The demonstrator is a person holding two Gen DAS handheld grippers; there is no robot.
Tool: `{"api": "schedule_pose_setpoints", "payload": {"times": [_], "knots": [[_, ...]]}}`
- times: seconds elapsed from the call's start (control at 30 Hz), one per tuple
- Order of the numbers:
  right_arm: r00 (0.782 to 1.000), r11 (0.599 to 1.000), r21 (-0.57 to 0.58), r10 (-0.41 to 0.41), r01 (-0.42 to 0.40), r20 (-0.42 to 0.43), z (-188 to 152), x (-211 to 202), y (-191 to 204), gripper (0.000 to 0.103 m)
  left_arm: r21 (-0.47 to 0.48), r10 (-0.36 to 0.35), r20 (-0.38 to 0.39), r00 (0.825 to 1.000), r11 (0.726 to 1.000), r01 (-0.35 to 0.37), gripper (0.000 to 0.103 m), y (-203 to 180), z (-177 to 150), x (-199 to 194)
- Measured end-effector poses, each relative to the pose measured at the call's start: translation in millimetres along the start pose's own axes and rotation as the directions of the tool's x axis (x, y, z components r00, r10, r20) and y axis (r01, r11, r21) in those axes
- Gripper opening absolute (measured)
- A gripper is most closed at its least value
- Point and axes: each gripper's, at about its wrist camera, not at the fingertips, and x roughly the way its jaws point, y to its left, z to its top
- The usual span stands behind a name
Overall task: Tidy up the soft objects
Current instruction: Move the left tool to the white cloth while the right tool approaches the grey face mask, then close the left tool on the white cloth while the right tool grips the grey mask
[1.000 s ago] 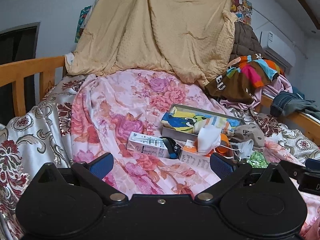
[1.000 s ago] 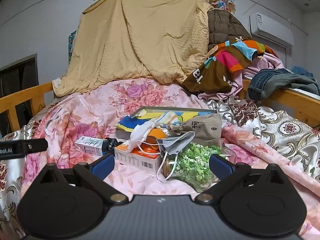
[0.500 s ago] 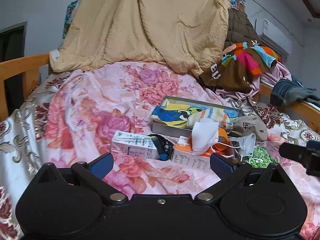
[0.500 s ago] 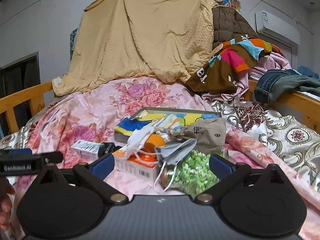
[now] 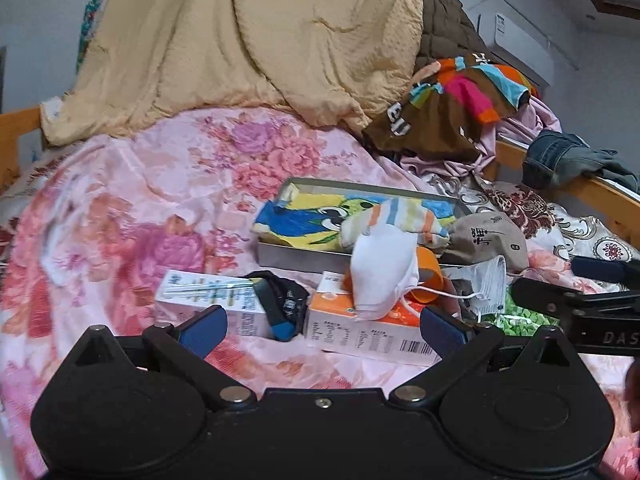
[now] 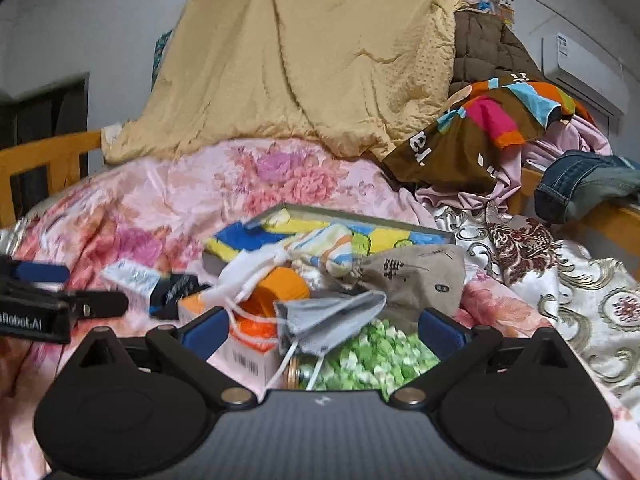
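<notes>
Floral bed quilt [image 5: 132, 216], grey tray [image 5: 296, 254], boxes

Soft, even indoor light fills both views, with no hard shadows and no glare; its source cannot be placed. The fisheye lens bends everything toward the edges — the wooden bed rail [image 6: 48, 160] curves and the corners darken to black. Both views are slightly smeared, most on the pink floral quilt [image 5: 120, 208] at left, which looks like motion blur.
</notes>
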Motion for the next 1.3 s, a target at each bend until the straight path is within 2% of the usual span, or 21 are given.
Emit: {"api": "schedule_pose_setpoints", "payload": {"times": [0.07, 0.2, 0.47, 0.6, 0.67, 0.73, 0.9, 0.97, 1.0, 1.17, 1.2, 1.27, 1.3], "knots": [[1.0, 1.0, 0.006, 0.026, -0.026, 0.004, -0.7, 12.7, -4.5, 0.103, -0.005, -0.029, -0.019, 0.999, 1.0, 0.029, 0.102, 0.0, 5.3, 13.3], [1.0, 0.998, -0.054, 0.021, -0.021, -0.001, -3.6, 32.6, -6.6, 0.103, 0.018, -0.065, -0.028, 0.997, 0.998, 0.066, 0.102, -3.3, 13.3, 38.5], [0.999, 0.999, 0.029, 0.036, -0.036, -0.02, -5.4, 54.0, -27.4, 0.099, -0.049, -0.156, -0.066, 0.986, 0.987, 0.153, 0.102, -7.9, 33.4, 80.9], [0.998, 0.996, 0.069, 0.057, -0.054, -0.038, -7.3, 63.7, -34.1, 0.095, -0.104, -0.194, -0.119, 0.974, 0.978, 0.182, 0.095, -8.7, 38.2, 101.7], [0.998, 0.994, 0.091, 0.056, -0.052, -0.035, -10.9, 66.8, -36.9, 0.092, -0.116, -0.187, -0.14, 0.972, 0.978, 0.171, 0.086, -11.2, 37.6, 108.9], [0.998, 0.993, 0.107, 0.06, -0.056, -0.029, -11.8, 68.2, -38.3, 0.089, -0.124, -0.191, -0.158, 0.969, 0.977, 0.173, 0.082, -13.5, 37.6, 114.3], [0.997, 0.994, 0.087, 0.063, -0.06, -0.033, -11.6, 69.4, -33.3, 0.082, -0.131, -0.207, -0.177, 0.962, 0.974, 0.185, 0.066, -18.7, 37.3, 118.1], [0.997, 0.995, 0.085, 0.062, -0.059, -0.034, -11.8, 70.6, -31.9, 0.077, -0.143, -0.204, -0.19, 0.96, 0.974, 0.178, 0.051, -18.0, 36.4, 118.8], [0.997, 0.995, 0.084, 0.062, -0.059, -0.035, -11.8, 70.6, -31.2, 0.076, -0.154, -0.201, -0.197, 0.96, 0.973, 0.172, 0.048, -16.5, 35.4, 119.1], [0.997, 0.996, 0.063, 0.065, -0.062, -0.043, -11.5, 70.7, -26.4, 0.062, -0.225, -0.189, -0.211, 0.959, 0.964, 0.141, 0.031, -5.6, 31.2, 119.0], [0.997, 0.997, 0.055, 0.064, -0.061, -0.045, -11.7, 70.8, -25.6, 0.06, -0.232, -0.186, -0.215, 0.959, 0.963, 0.135, 0.029, -4.3, 30.6, 119.0], [0.997, 0.998, 0.03, 0.055, -0.054, -0.049, -12.1, 70.9, -22.4, 0.054, -0.227, -0.173, -0.222, 0.96, 0.966, 0.122, 0.018, -4.0, 29.9, 118.6], [0.997, 0.999, 0.018, 0.052, -0.051, -0.051, -12.3, 70.9, -20.7, 0.052, -0.224, -0.165, -0.226, 0.96, 0.968, 0.114, 0.017, -4.0, 29.9, 118.3]]}}
